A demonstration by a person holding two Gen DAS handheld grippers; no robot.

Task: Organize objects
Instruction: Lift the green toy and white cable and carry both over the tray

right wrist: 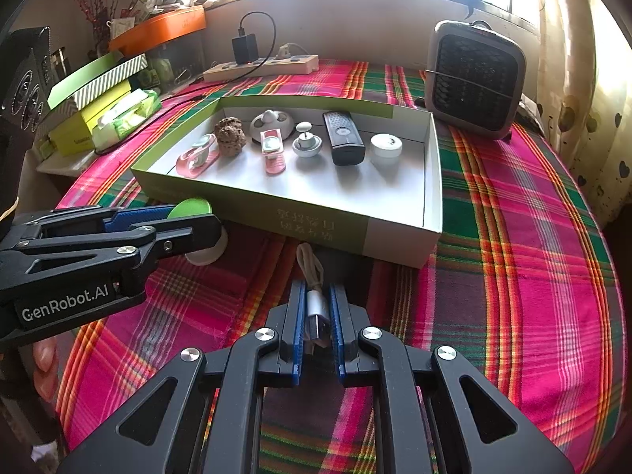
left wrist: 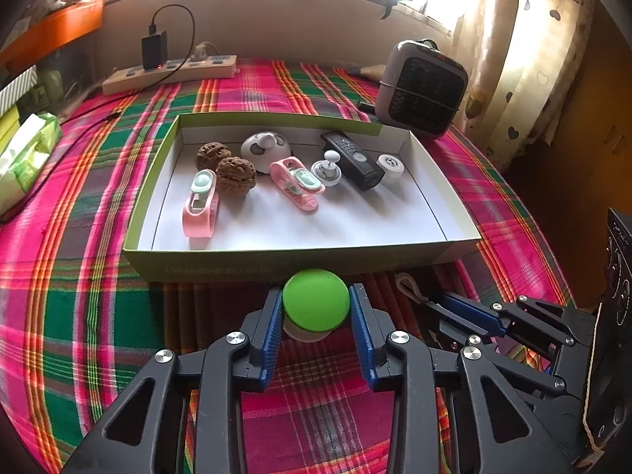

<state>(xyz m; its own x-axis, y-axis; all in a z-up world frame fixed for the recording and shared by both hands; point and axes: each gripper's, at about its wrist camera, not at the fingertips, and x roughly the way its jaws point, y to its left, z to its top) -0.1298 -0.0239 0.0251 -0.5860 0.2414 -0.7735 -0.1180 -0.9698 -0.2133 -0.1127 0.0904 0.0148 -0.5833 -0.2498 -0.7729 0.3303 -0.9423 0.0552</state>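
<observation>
My left gripper [left wrist: 316, 308] is shut on a small white jar with a green lid [left wrist: 316, 300], just in front of the near wall of the green-and-white box [left wrist: 300, 264]. The jar also shows in the right wrist view [right wrist: 191, 207]. My right gripper [right wrist: 316, 316] is shut on a silver USB cable plug [right wrist: 314, 308], with its beige cord [right wrist: 310, 264] trailing toward the box [right wrist: 316, 225]. Inside the box lie two walnuts [left wrist: 225, 166], two pink clips [left wrist: 201, 205], a black remote [left wrist: 351, 158] and several small white pieces.
A grey fan heater [left wrist: 422, 87] stands behind the box at the right. A power strip with a black charger [left wrist: 170, 71] lies at the back. Tissue pack [left wrist: 23, 154] and stacked boxes [right wrist: 94, 94] sit at the left. A plaid cloth [right wrist: 533, 237] covers the table.
</observation>
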